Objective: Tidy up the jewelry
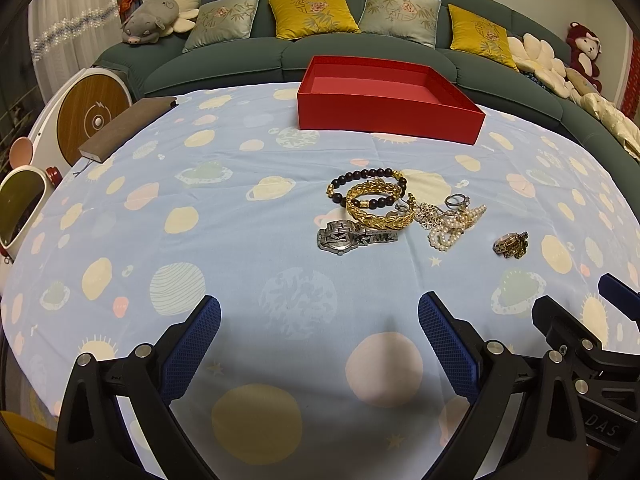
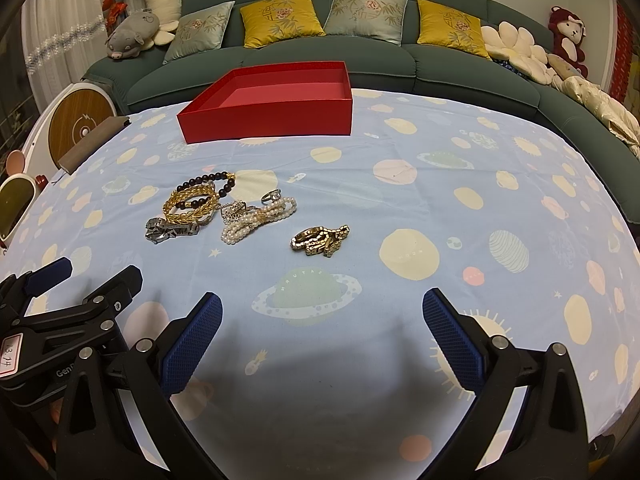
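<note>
Two gripper (image 1: 319, 320) spans—jewelry pile (image 1: 400, 208) beyond

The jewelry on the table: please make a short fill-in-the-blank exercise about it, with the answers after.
1. The box behind the jewelry is ____ in colour.
2. The small gold watch lies ____ from the main pile, not touching it.
3. Both the left gripper and the right gripper are ____ and hold nothing.
4. The gold leaf bangle lies partly on the dark ____ bracelet.

Answers: red; apart; open; bead
</note>
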`<state>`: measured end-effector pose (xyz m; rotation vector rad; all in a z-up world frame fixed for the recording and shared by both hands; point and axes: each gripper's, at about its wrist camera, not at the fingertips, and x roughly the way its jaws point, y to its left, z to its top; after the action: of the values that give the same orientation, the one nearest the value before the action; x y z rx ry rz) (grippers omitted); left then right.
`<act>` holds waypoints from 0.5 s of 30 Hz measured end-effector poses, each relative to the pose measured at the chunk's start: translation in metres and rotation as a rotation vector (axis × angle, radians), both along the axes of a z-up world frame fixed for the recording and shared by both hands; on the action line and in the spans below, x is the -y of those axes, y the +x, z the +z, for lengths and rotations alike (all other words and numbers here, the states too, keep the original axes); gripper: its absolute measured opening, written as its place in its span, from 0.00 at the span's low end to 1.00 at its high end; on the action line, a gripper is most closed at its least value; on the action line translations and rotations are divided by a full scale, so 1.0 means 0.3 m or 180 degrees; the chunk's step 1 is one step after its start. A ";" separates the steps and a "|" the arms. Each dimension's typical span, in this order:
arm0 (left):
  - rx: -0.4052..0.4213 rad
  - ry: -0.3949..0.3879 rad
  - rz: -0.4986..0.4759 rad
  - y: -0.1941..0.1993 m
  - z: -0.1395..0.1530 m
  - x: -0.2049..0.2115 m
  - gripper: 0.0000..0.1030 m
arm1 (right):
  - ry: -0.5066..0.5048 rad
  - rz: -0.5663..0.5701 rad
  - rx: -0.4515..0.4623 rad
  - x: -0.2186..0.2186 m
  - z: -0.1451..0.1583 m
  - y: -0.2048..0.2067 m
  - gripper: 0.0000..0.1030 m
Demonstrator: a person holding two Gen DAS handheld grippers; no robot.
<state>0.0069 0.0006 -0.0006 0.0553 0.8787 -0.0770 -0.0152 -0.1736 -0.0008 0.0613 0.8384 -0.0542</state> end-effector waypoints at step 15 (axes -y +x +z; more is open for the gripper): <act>-0.0085 -0.0386 0.0011 0.043 0.021 -0.042 0.94 | 0.0001 -0.0012 0.0001 -0.003 0.008 0.002 0.95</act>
<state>0.0199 0.0133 0.0056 -0.0607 0.8993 -0.1281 -0.0145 -0.1728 0.0016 0.0632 0.8380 -0.0576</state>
